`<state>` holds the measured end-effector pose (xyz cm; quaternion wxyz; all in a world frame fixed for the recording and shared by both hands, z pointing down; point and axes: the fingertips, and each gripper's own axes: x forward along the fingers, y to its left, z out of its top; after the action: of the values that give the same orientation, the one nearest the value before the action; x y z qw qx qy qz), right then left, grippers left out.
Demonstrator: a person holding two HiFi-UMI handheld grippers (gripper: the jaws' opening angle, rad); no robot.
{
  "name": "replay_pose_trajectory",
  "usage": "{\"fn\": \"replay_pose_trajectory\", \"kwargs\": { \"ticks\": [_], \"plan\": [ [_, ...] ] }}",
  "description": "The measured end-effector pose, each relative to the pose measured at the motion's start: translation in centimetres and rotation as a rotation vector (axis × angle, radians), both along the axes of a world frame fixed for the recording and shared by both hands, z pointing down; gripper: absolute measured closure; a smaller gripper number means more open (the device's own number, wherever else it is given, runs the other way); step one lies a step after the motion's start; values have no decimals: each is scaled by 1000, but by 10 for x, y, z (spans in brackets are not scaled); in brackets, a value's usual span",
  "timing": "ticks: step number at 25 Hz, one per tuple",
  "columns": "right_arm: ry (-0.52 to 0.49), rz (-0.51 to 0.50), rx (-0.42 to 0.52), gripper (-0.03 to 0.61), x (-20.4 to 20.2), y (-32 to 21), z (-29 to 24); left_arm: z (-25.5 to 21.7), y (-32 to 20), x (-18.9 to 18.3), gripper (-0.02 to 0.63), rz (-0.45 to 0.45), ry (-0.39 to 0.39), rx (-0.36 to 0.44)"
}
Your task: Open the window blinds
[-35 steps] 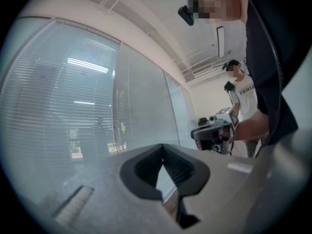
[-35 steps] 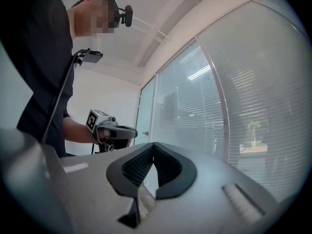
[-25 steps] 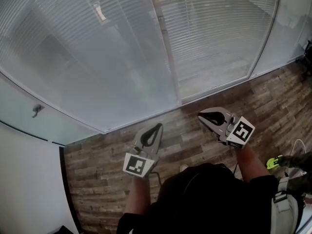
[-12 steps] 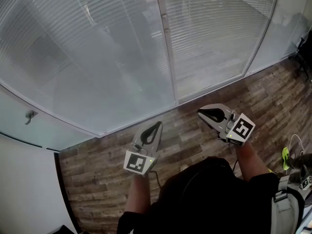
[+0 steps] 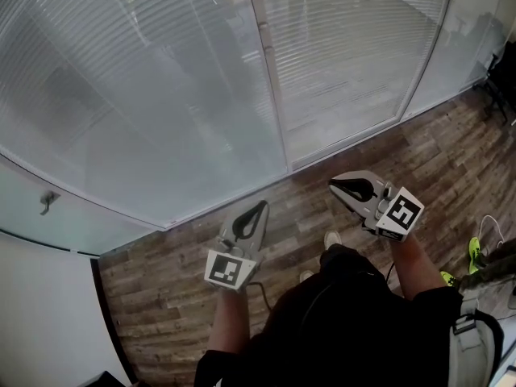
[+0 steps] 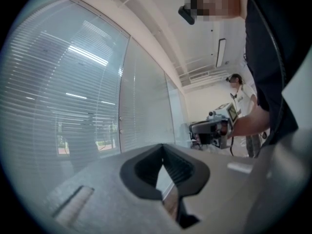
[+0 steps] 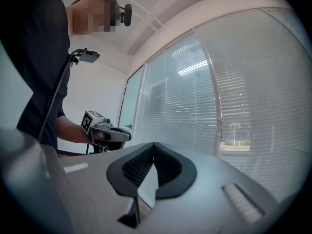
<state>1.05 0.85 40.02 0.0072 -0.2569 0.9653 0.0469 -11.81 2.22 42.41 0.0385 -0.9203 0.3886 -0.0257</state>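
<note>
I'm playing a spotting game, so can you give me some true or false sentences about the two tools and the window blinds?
1. The left tool and the right tool are both shut and hold nothing. True.
2. The left tool touches the blinds. False: it is held clear of them, above the floor.
3. The blinds hang down over the big windows. True.
4. The floor is carpet. False: it is wooden planks.

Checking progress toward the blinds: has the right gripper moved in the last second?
Yes, slightly: the right gripper has drifted rightward from the window mullion.
</note>
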Motion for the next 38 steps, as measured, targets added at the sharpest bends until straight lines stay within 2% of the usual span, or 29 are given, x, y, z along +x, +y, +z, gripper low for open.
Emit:
{"fn": "replay_pose_trajectory", "kwargs": {
  "ticks": [7, 13, 17, 25, 38],
  "plan": [
    [-7, 5, -22, 574, 8, -13, 6, -3, -13, 9, 609, 8, -21, 13],
    [-34, 0, -27, 574, 6, -49, 8, 0, -37, 10, 609, -11, -26, -4],
    [-45, -29, -34, 574, -1, -80, 12, 4, -65, 11, 609, -23, -62, -17],
    [-42, -83, 14, 574, 1, -142, -6, -11, -121, 13, 609, -71, -76, -5],
    [-61, -166, 33, 574, 3, -226, -21, -25, -191, 17, 609, -172, -91, 21]
  ]
}}
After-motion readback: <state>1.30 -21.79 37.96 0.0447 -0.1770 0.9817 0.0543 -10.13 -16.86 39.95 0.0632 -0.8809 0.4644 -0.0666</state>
